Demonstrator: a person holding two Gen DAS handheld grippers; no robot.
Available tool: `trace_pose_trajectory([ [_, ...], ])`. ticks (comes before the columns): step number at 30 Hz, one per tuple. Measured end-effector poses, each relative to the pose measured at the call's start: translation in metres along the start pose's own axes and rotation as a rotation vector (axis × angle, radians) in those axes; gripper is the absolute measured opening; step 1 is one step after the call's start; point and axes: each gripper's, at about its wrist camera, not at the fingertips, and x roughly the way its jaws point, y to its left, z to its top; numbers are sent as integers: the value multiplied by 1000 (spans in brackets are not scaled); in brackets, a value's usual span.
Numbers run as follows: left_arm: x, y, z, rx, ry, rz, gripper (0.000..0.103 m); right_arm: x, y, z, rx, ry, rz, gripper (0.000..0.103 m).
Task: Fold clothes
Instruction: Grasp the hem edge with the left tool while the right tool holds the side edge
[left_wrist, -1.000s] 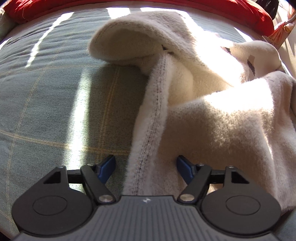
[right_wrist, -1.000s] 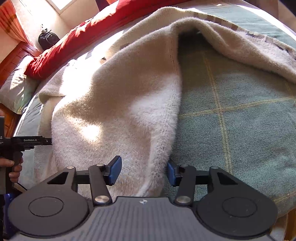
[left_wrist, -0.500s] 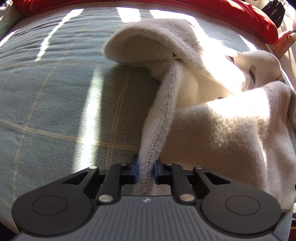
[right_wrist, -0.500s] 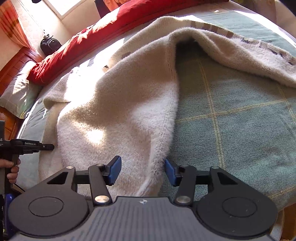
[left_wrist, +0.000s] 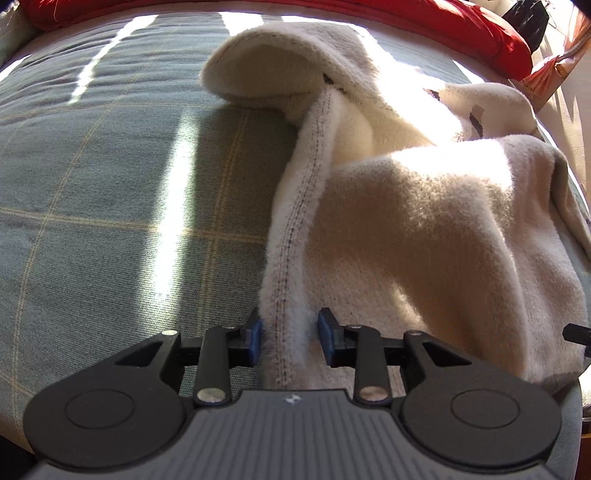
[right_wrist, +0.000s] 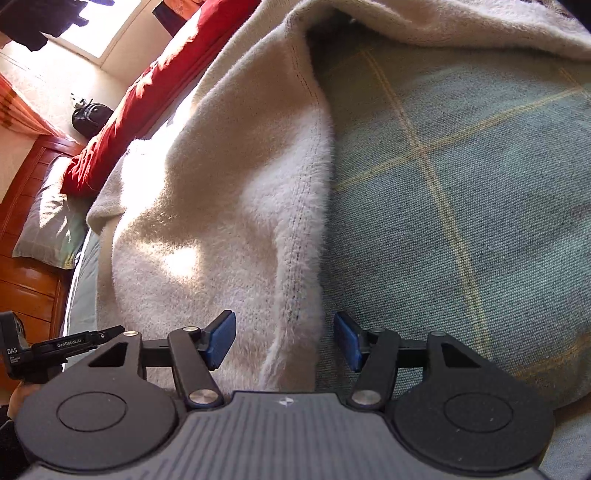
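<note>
garment (left_wrist: 424, 229): cream fleece, dark-stitched hem | bedcover (left_wrist: 110, 206): grey-green, thin yellow check | pillow (right_wrist: 122, 122): red | gripper pads (right_wrist: 221, 339): blue | headboard (right_wrist: 29, 280): orange-brown wood

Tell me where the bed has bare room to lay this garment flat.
Left wrist view: open green bedspread runs from the cream garment's stitched hem out left, up to the red pillow. Right wrist view: more bare bedspread right of the hem, bounded above by a garment fold. Crowded: everything under the bunched garment.

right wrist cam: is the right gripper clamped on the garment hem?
No: the right gripper has its jaws standing apart, with the cream garment hem lying loose between them and a clear gap on each side.
</note>
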Motion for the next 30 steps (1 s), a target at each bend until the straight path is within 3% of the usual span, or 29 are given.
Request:
trace_pose_trajectory([
  [4,1,2,-6,-6,-4,-17,32,7,1,1,-8,-5,39,63],
  [5,1,2,-6,-14,-3,-19,32,9,4,1,-26,-6,36,51],
  [6,1,3,-5,-23,-3,-21,30,10,7,1,-43,-6,32,30],
  [7,0,2,-4,-22,-3,-23,24,11,10,2,-63,-6,23,21],
  [8,-1,0,-3,-11,-3,-25,10,9,13,3,-77,-12,23,15],
  [9,-5,-3,-2,3,-8,-24,8,5,16,5,-87,-22,31,13],
  [12,-20,-10,0,52,-32,-15,8,-15,29,16,-138,-61,51,12],
  [19,-75,-18,16,143,-116,-7,7,-73,63,55,-328,-119,2,12],
  [24,-97,-25,8,199,-96,-39,8,-93,70,59,-387,-65,-42,12],
  [30,-79,-28,-17,251,2,-16,7,-85,47,32,-400,91,-149,12],
])
